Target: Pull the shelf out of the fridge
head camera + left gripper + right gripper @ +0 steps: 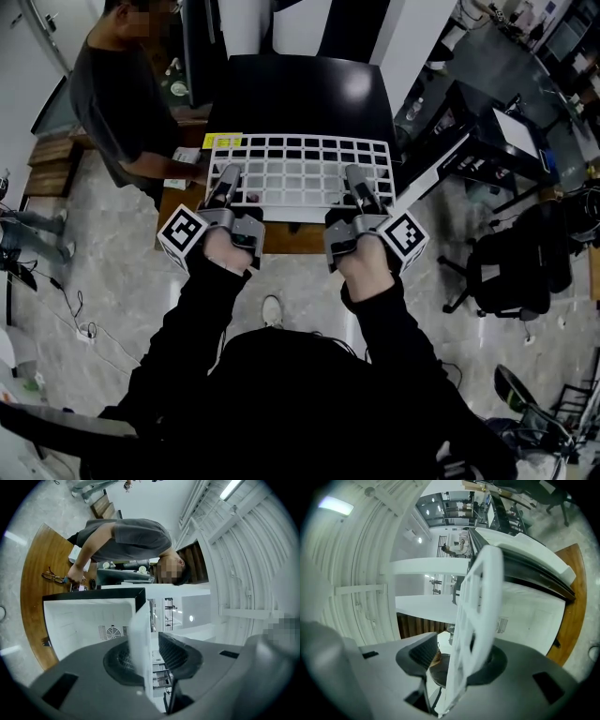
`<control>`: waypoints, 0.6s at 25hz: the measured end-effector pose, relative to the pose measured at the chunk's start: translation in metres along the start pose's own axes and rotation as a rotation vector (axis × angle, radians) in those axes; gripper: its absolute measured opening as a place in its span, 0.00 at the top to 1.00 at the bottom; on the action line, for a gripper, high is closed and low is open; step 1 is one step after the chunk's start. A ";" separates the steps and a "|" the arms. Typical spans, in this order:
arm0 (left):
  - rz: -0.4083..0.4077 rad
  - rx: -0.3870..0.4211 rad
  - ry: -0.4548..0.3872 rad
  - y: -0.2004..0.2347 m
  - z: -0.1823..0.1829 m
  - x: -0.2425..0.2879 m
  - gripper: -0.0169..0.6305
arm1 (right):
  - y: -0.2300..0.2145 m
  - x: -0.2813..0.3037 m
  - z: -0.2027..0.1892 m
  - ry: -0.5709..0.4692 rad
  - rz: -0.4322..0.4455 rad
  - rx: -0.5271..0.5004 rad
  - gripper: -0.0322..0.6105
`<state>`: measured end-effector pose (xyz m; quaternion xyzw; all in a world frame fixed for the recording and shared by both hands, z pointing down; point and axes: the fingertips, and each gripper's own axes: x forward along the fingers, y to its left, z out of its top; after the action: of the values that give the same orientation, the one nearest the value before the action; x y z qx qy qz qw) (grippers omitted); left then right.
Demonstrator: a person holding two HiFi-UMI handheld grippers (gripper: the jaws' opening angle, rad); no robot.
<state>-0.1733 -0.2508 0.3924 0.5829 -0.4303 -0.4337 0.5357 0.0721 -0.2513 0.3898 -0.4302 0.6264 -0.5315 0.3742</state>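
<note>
**Both tools slack around the front edge of the pulled-out shelf**

Head view: My left tool (225,178) and right tool (356,178) both point level at the white wire shelf (309,173), one near each front corner. The shelf sits level, sticking out in front of the black-topped fridge (300,94). The fridge stands on a wooden tabletop (173,202). Count: 2 tools, 1 shelf, 1 fridge, 2 marker cubes, one on the left tool (183,234) and one on the right (408,239). One other person (122,103) stands at the left, hand on the tabletop. One yellow sticker (223,141) sits at the shelf's back left corner, its print too small to read.

Left gripper view: Left tool (150,656) is released. The shelf edge (139,634) stands between the jaws, against one pad, with a clear gap to the other, so no squeeze. Behind it are the white fridge interior (89,616) and one round fan vent (111,631). One pair of glasses (51,576) lies on the tabletop (35,588). No readable writing.

Right gripper view: Right tool (457,660) is released too, and wider. The shelf (480,597) runs between the jaws and leans on one pad, the other pad well clear of it. The fridge (525,611) is behind. No labels legible.
</note>
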 end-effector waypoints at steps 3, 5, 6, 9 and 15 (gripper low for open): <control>0.004 -0.012 0.000 0.000 0.002 0.005 0.81 | 0.001 0.005 0.001 -0.004 -0.014 0.009 0.59; 0.001 -0.013 -0.003 -0.002 0.001 0.005 0.80 | 0.002 0.005 0.001 -0.007 -0.013 0.010 0.56; -0.001 -0.014 -0.004 -0.002 0.001 0.006 0.78 | 0.003 0.006 0.001 -0.006 -0.010 0.012 0.53; -0.021 -0.025 -0.006 -0.002 0.003 0.008 0.71 | 0.002 0.007 0.000 -0.006 0.001 0.021 0.48; -0.039 -0.023 -0.008 -0.009 0.004 0.009 0.60 | 0.005 0.008 -0.002 0.005 0.013 0.028 0.42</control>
<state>-0.1741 -0.2604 0.3831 0.5832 -0.4157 -0.4515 0.5322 0.0668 -0.2582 0.3846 -0.4196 0.6226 -0.5388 0.3820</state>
